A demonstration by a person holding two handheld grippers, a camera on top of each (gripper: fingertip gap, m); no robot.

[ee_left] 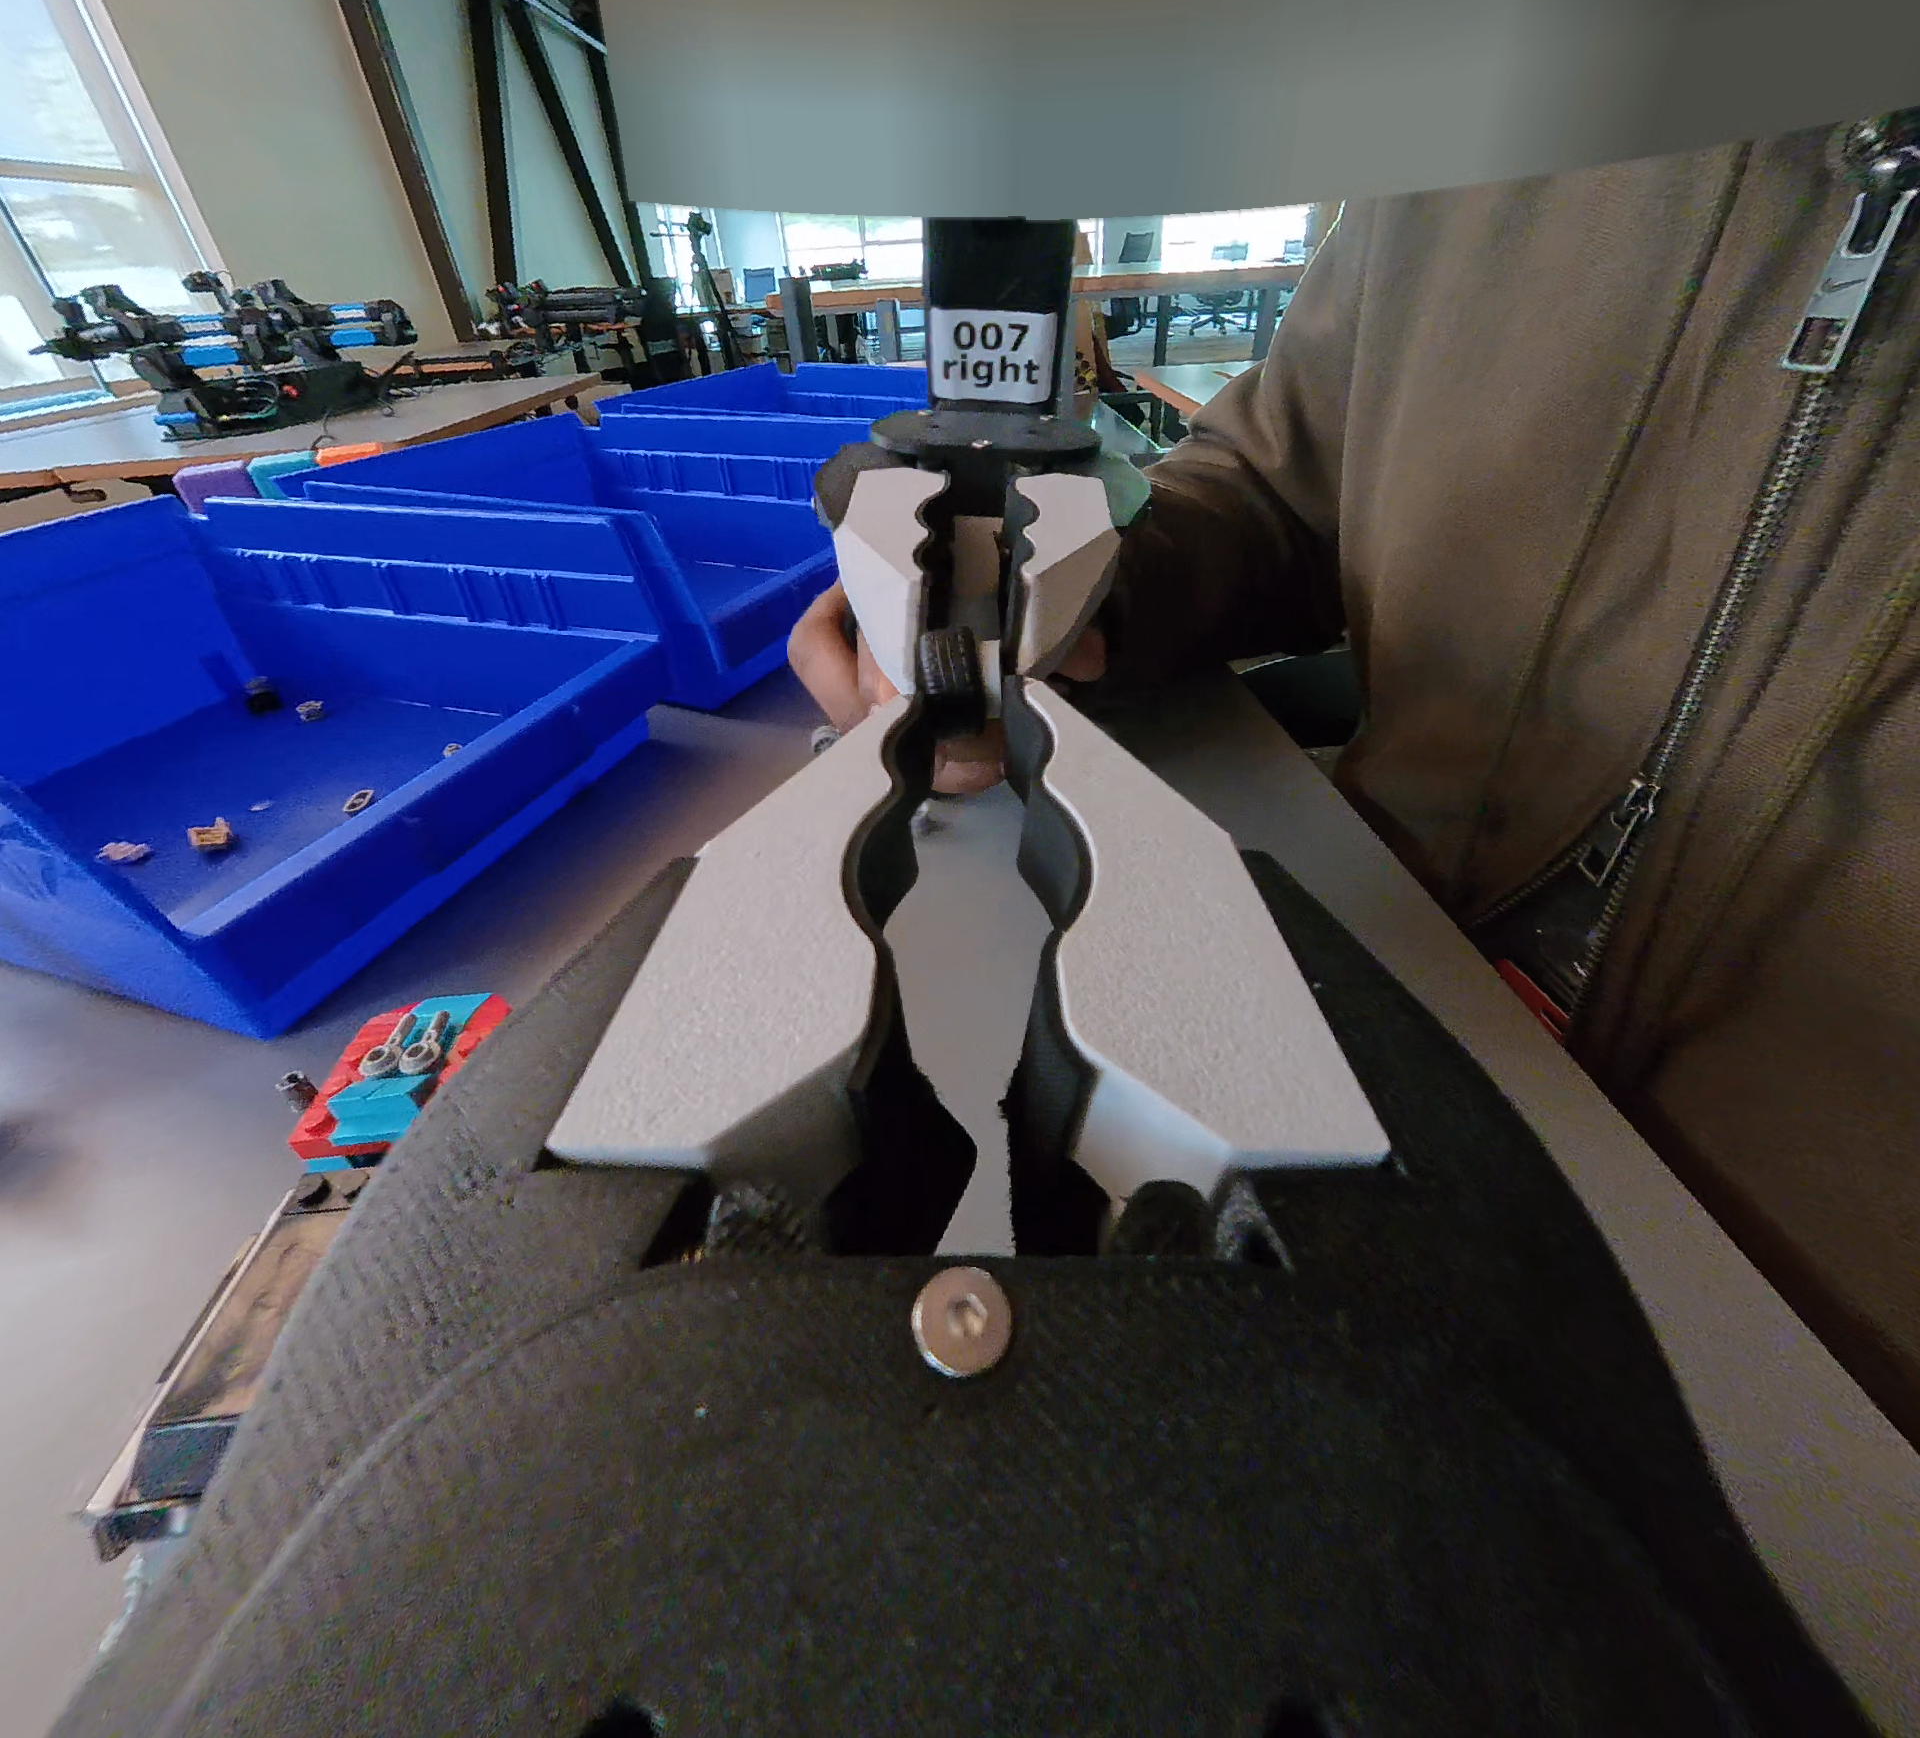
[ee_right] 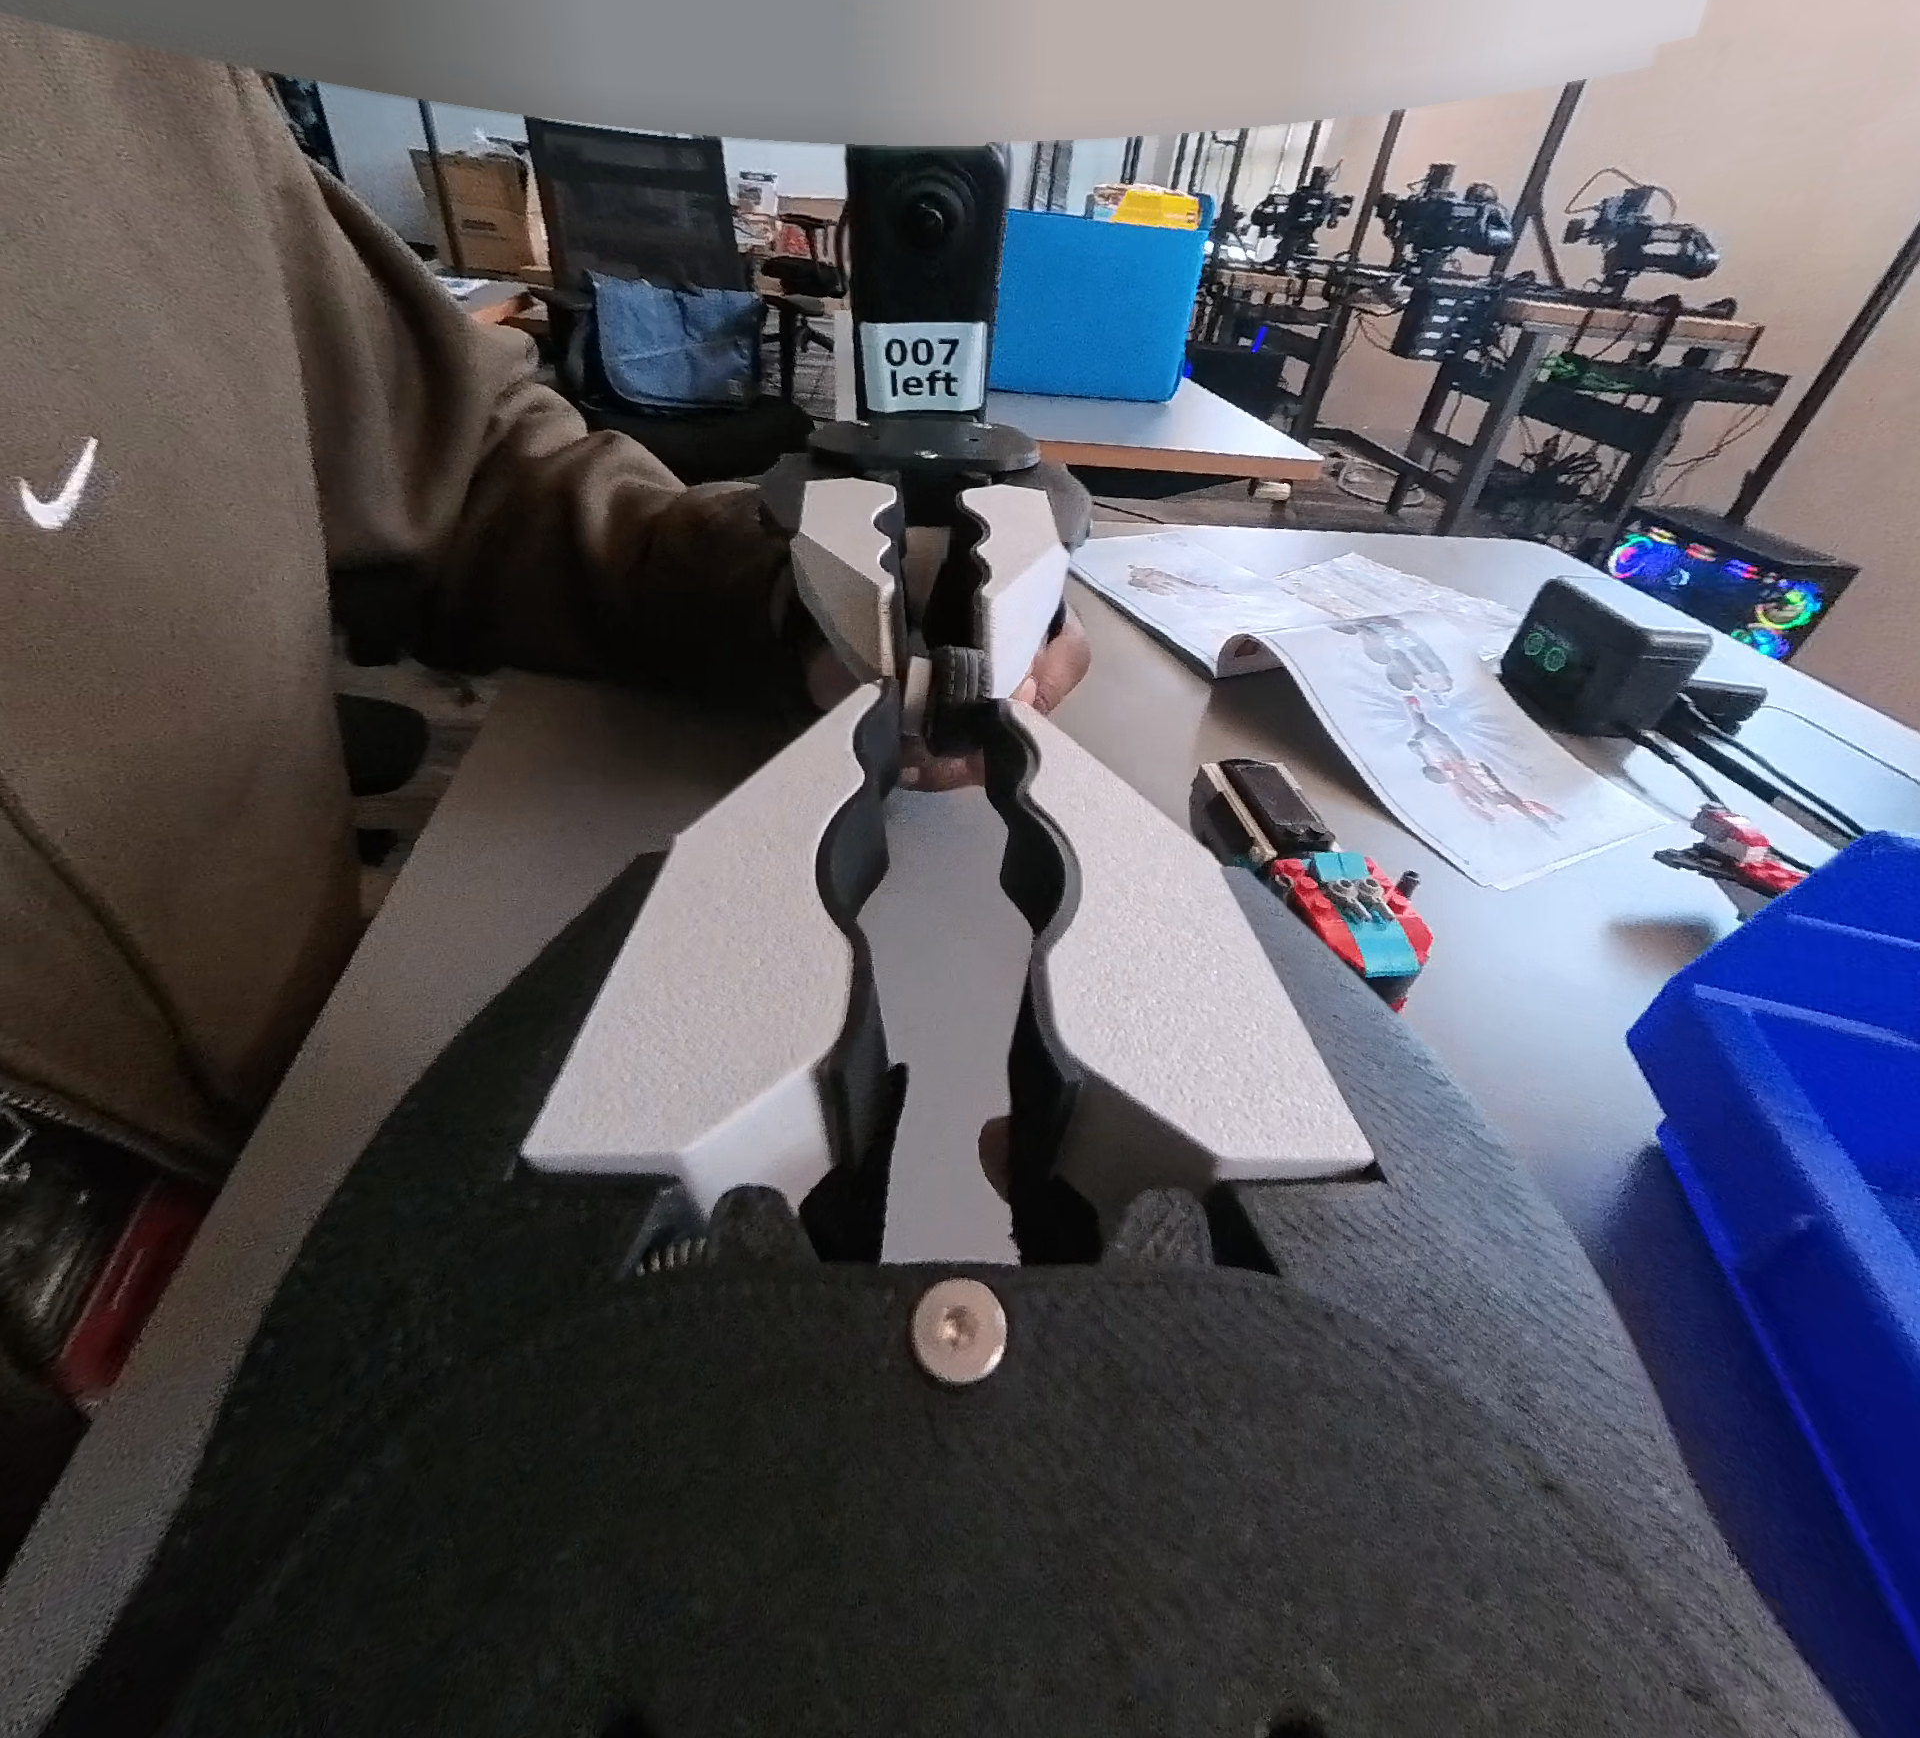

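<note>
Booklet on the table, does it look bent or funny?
A little: the booklet lies open, and its pages arch up at the fold instead of lying flat. No tear shows. The red and teal brick model beside it sits apart from it.

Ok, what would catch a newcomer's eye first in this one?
The two tools meeting tip to tip at the centre: the left tool and the right tool both close around a small black tyre with a pale hub, above the grey table's near edge. Next come the bright blue bins along the table's far side, and a red and teal brick car lying near them.
</note>
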